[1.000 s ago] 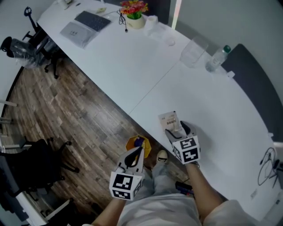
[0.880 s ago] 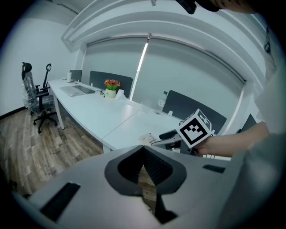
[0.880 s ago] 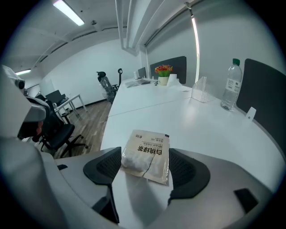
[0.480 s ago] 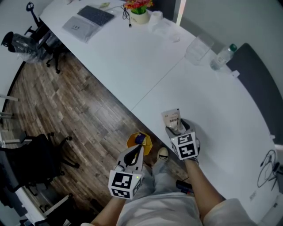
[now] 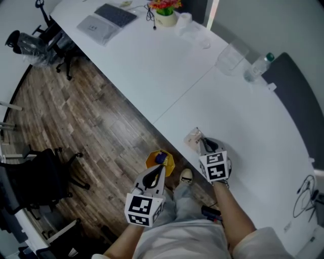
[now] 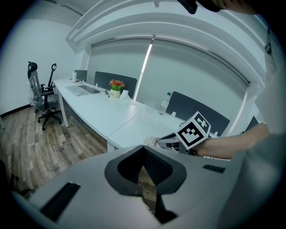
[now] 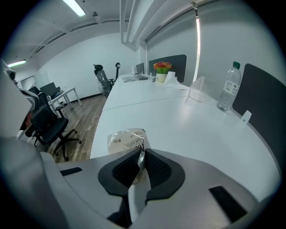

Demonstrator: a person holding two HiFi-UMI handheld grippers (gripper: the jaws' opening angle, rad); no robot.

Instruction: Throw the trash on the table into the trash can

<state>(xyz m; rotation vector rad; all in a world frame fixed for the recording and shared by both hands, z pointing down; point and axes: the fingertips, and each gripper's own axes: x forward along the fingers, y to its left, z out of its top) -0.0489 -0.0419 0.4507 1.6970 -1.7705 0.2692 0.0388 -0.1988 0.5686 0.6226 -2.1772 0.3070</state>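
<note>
A clear plastic wrapper with a printed label (image 7: 126,139) lies at the near edge of the white table (image 5: 243,121). My right gripper (image 7: 139,163) has its jaws closing, and its pads pinch the wrapper's near end. From above, the wrapper (image 5: 193,137) bunches up at the right gripper (image 5: 202,145). A small orange trash can (image 5: 161,162) stands on the wooden floor below the table edge. My left gripper (image 5: 154,175) hovers just short of it, shut and holding nothing. In the left gripper view the left gripper (image 6: 145,172) faces the table, with the wrapper (image 6: 152,141) beyond it.
A laptop (image 5: 109,20), a flower pot (image 5: 165,12), a clear holder (image 5: 230,58) and a water bottle (image 5: 257,67) stand along the far side of the table. Office chairs (image 5: 38,38) (image 5: 38,177) are on the floor at the left. A shoe (image 5: 186,176) is beside the can.
The right jaws have closed on the wrapper, which lay flat in front of them before and is now bunched up. The left gripper has barely moved.
</note>
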